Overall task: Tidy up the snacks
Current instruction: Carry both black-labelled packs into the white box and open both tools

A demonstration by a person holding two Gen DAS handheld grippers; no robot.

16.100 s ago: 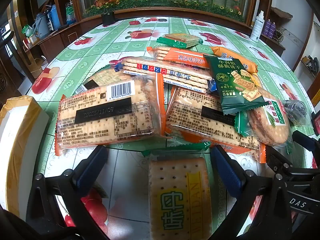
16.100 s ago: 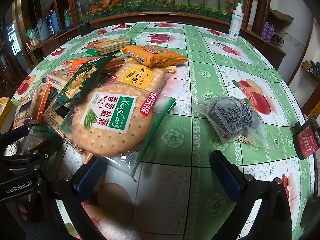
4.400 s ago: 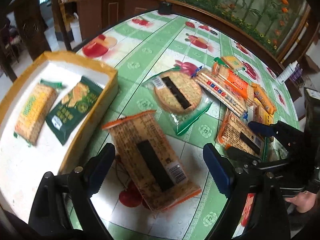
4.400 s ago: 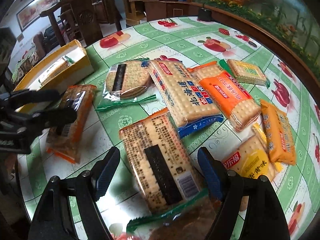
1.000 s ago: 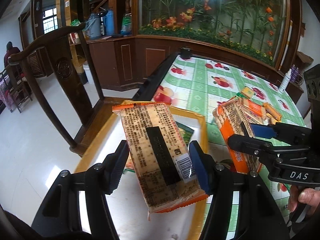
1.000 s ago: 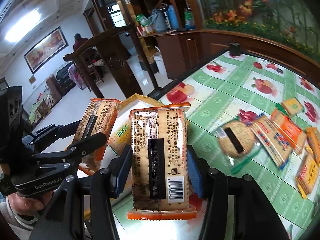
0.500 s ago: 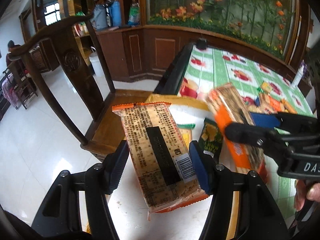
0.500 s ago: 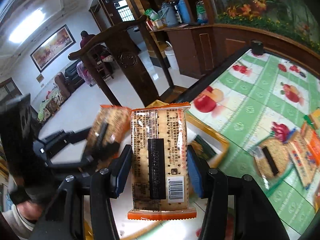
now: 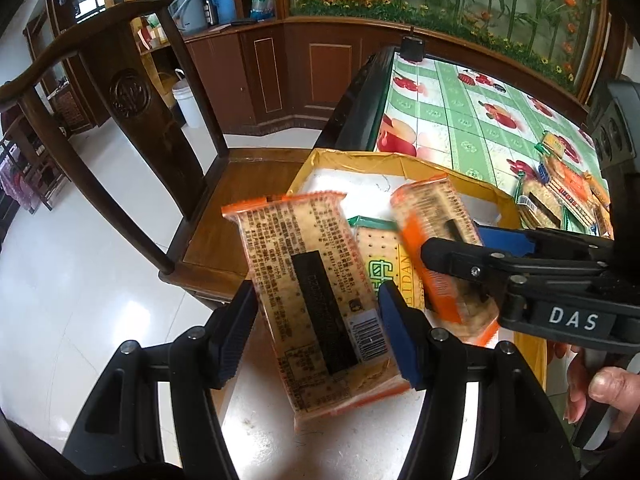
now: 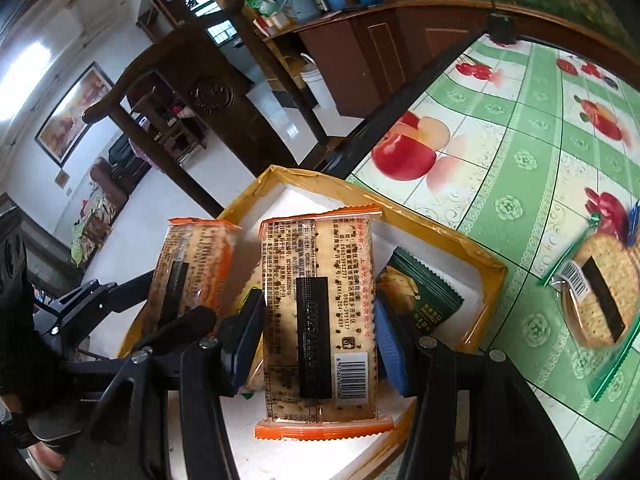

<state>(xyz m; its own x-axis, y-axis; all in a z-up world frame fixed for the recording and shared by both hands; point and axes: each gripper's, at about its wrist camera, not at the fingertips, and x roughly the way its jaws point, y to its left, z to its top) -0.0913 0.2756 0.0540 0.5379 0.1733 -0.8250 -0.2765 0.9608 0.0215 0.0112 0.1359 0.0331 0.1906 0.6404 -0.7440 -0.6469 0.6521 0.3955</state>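
My left gripper [image 9: 316,322] is shut on an orange-edged cracker pack [image 9: 316,300], held over the yellow-rimmed white box [image 9: 352,160]. My right gripper [image 10: 316,338] is shut on a like cracker pack [image 10: 318,312] over the same box [image 10: 436,226]. In the left wrist view the right gripper [image 9: 476,256] holds its pack [image 9: 440,240] just right of mine. In the right wrist view the left gripper's pack [image 10: 192,268] hangs at the left. A yellow biscuit pack [image 9: 380,256] and a dark green pack [image 10: 420,292] lie in the box.
The box sits at the edge of a green fruit-print table [image 10: 520,152]. A dark wooden chair [image 9: 132,112] stands beside it. A round cracker pack [image 10: 600,292] and several more snacks [image 9: 560,192] lie on the table.
Both grippers have moved down and closer over the box with their cracker packs. The right pack now hangs close beside the left one.
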